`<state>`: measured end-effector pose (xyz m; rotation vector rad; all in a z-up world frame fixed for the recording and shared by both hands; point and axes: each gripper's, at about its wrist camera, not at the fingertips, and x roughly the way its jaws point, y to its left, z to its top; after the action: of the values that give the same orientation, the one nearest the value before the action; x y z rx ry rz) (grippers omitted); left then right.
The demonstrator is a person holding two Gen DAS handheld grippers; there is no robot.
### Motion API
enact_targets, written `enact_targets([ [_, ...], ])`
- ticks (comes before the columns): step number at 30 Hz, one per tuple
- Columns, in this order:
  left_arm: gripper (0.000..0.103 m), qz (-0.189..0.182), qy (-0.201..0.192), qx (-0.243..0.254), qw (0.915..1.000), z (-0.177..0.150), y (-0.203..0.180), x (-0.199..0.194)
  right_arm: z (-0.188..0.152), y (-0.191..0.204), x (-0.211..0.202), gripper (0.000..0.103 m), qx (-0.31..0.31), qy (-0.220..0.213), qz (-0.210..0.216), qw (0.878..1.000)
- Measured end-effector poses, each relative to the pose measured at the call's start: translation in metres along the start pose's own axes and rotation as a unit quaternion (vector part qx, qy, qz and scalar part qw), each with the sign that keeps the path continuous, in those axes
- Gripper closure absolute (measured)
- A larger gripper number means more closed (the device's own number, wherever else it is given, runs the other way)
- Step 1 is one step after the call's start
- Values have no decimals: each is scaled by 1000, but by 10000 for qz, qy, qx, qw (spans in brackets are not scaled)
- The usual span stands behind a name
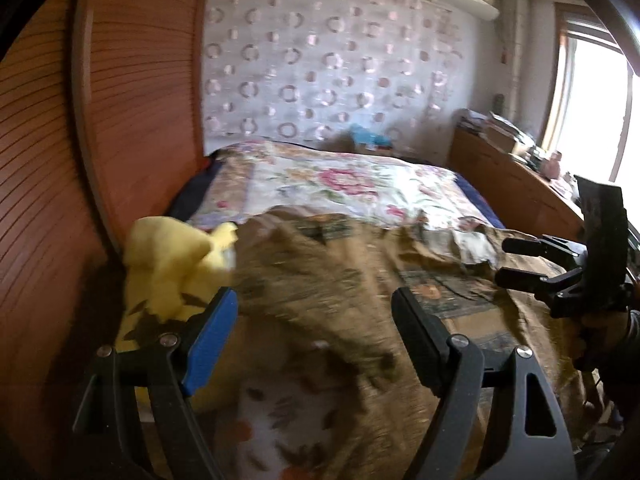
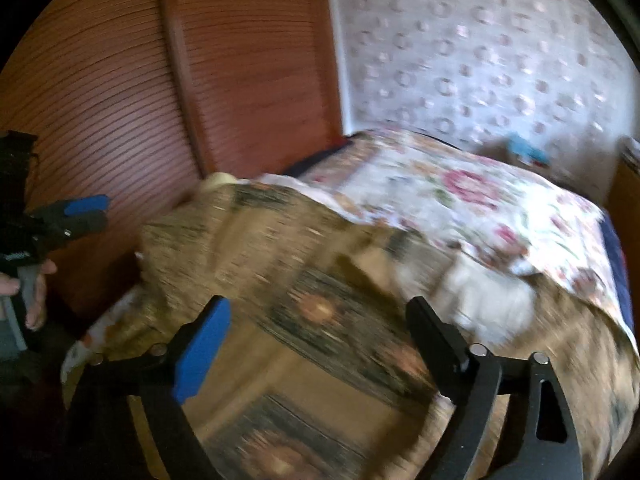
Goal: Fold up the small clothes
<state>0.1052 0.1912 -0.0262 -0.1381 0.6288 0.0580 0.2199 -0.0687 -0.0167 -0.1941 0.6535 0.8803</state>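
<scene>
Ribbed reddish wood wardrobe, soft floral cloth quilt, matt brown blanket

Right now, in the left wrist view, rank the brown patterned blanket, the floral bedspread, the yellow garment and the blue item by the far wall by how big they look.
1. Brown patterned blanket, though it is nearest the camera.
2. Floral bedspread.
3. Yellow garment.
4. Blue item, farthest away.

Both grippers hover above the bed with fingers spread wide, holding nothing. The left gripper is over the bed's left side, the right gripper beside it, each gripped by a hand.
</scene>
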Motion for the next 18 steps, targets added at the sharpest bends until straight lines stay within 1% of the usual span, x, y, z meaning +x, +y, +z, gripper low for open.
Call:
enact_targets([
  [2,23,133,-20,-96,9999,-4,12,-6,10,15,14,17,-172,4,223,9996],
  [4,23,271,-36,-171,9995,-8,21,-9,16,31,32,23,-383,52,486,9981],
  [7,23,402,-44,-248,9989,-12,30,-14,23,52,59,28,-593,208,838,9945],
  [10,23,500,-67,-303,9983,-15,38,-19,27,73,81,29,-820,346,1119,9897],
  [12,23,537,-76,-350,9979,-18,42,-21,28,82,95,29,-998,446,1168,9871],
  [14,23,551,-71,-369,9978,-19,45,-21,28,85,107,29,-1132,556,1106,9858],
  [15,23,568,-57,-361,9977,-20,45,-20,27,84,113,31,-1189,609,1036,9856],
  [16,23,570,-52,-357,9977,-19,47,-19,27,82,118,37,-1229,645,952,9857],
  [17,23,569,-48,-356,9977,-20,47,-19,27,78,123,40,-1252,693,864,9859],
  [18,23,564,-34,-357,9978,-21,48,-18,27,73,128,49,-1242,733,791,9864],
])
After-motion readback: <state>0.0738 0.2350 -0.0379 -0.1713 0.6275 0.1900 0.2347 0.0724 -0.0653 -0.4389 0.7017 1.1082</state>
